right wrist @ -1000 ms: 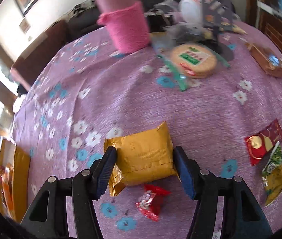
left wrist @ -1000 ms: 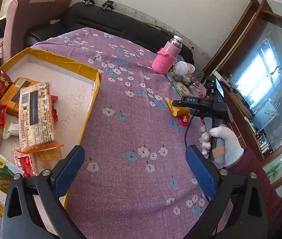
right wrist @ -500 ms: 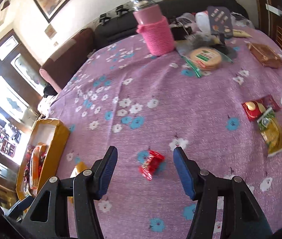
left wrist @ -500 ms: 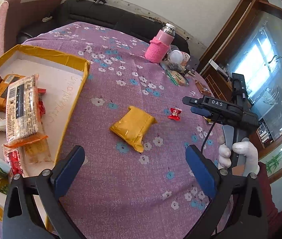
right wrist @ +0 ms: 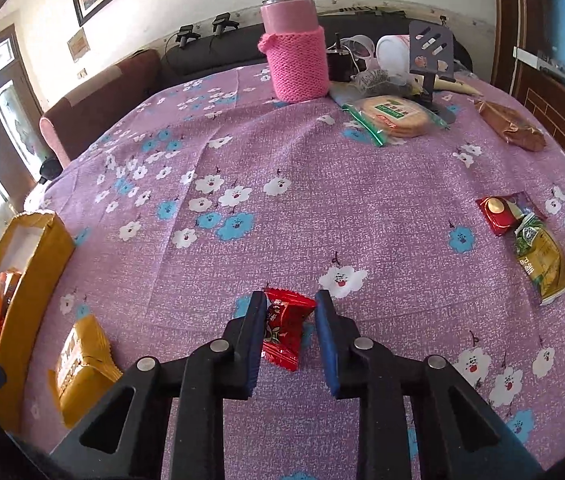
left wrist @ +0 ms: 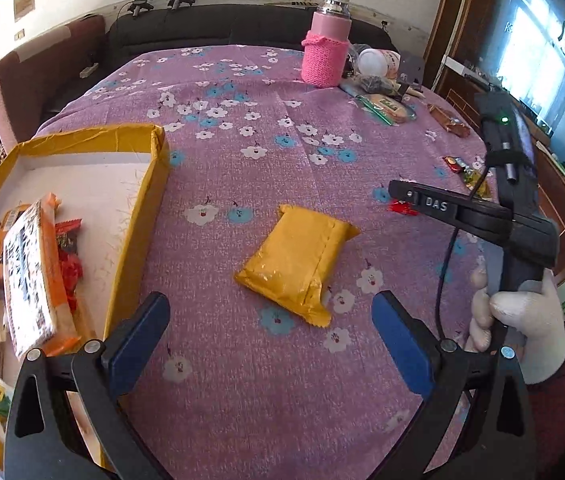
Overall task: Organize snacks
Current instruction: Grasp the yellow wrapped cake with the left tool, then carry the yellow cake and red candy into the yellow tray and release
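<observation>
Yellow-taped box (left wrist: 138,216): snacks inside. Yellow packet (left wrist: 296,264): lies just right of the box, between the wide-open left gripper (left wrist: 270,344), untouched. Red candy (right wrist: 284,330): farther right of the box; right gripper (right wrist: 286,336) jaws closing around it.

My left wrist camera looks steeply down along its fingers from well above the purple flowered tablecloth (left wrist: 282,380), facing the far sofa, with the yellow box (left wrist: 138,216) at its left edge. My right wrist camera sits nearer the cloth and faces the same wall (the pink-sleeved flask (right wrist: 294,44) looms larger here). Both share the flask (left wrist: 328,46), the box (right wrist: 38,256), the yellow packet (left wrist: 296,266) (right wrist: 78,372) and the red candy (left wrist: 400,208) (right wrist: 284,330).
</observation>
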### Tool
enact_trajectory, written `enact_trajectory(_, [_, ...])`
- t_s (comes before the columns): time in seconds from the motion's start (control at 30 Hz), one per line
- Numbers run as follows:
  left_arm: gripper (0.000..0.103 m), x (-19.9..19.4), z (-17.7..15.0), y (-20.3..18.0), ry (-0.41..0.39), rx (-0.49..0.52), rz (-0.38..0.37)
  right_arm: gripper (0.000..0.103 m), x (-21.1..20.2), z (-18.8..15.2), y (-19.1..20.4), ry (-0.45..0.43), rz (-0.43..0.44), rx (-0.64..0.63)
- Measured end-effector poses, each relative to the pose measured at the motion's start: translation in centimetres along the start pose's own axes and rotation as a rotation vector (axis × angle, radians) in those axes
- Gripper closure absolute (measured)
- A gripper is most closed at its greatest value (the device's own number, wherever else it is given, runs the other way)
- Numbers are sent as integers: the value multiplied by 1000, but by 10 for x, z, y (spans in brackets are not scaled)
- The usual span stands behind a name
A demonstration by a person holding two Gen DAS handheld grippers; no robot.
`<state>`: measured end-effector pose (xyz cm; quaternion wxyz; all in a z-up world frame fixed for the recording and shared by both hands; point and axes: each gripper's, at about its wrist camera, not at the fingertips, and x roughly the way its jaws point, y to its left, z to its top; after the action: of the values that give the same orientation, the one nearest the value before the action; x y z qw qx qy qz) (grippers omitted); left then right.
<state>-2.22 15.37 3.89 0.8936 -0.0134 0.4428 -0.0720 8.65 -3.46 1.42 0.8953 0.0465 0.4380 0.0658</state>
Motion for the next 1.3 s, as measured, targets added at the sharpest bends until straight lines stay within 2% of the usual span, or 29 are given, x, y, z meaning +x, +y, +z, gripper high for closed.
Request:
enact_trajectory(0.23, [2,37,23,-16,26,119,-18,81,0,3,-15,9,90,67])
enact_trajectory(0.3, [2,49,29,-16,44,125,-18,81,0,3,-18,13,112,84])
enact_trajectory(0.4, [2,66,31,-14,97,112,-60,81,-1,3,-19,17,132,94])
enact_trajectory(0.47, [4,69,28,-19,87,138,-42,81,-2,3,-19,18,145,99])
enact_trajectory(0.53, [22,66,25,-23,67,160,-5,81,-2,2,-18,15,148,98])
enact_trajectory(0.57, [48,62,25,-24,58,164,-4,81,-3,2,-17,11,150,97])
enact_trajectory(0.6, [61,58,26,-22,58,147,-33,81,-4,2,-16,7,152,95])
enact_trajectory(0.77, [61,29,25,-2,14,23,-97,81,-12,1,-9,-24,169,73])
enact_trajectory(0.93, [61,-26,15,29,-76,-87,-128,81,-20,-1,2,-55,179,39])
enact_trajectory(1.03, [61,-70,6,59,-155,-150,-86,81,-25,0,10,-73,182,18])
enact_trajectory(1.1, [61,-95,-2,85,-191,-196,-29,81,-28,0,19,-63,205,16])
enact_trajectory(1.2, [61,-117,-15,123,-219,-257,72,82,-41,-3,46,-57,255,-15])
enact_trajectory(1.3, [61,-124,-32,156,-219,-321,138,82,-59,-9,87,-41,348,-67])
